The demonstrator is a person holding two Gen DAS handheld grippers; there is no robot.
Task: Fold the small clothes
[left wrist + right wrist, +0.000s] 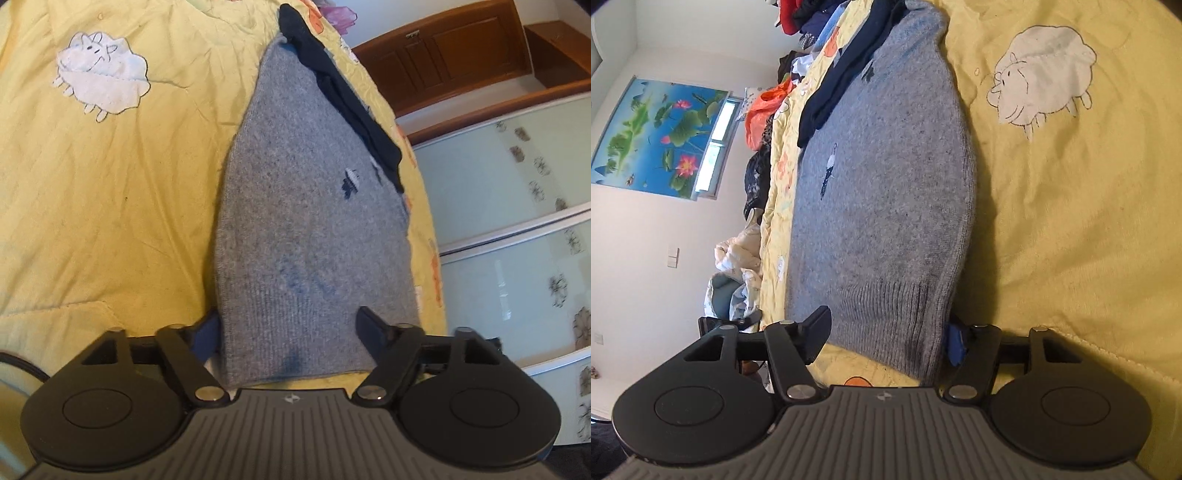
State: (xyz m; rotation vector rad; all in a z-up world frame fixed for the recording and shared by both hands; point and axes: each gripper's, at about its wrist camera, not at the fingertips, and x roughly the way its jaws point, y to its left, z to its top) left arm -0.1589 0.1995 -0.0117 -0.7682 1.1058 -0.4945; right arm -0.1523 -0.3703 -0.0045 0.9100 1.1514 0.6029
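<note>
The soft, limp grey knit sweater [310, 221] lies flat near the yellow quilt's [110, 203] edge, each end straddled by the half-spread left gripper [291, 332] and right gripper [886, 336], best pinched at its folded edge.
</note>
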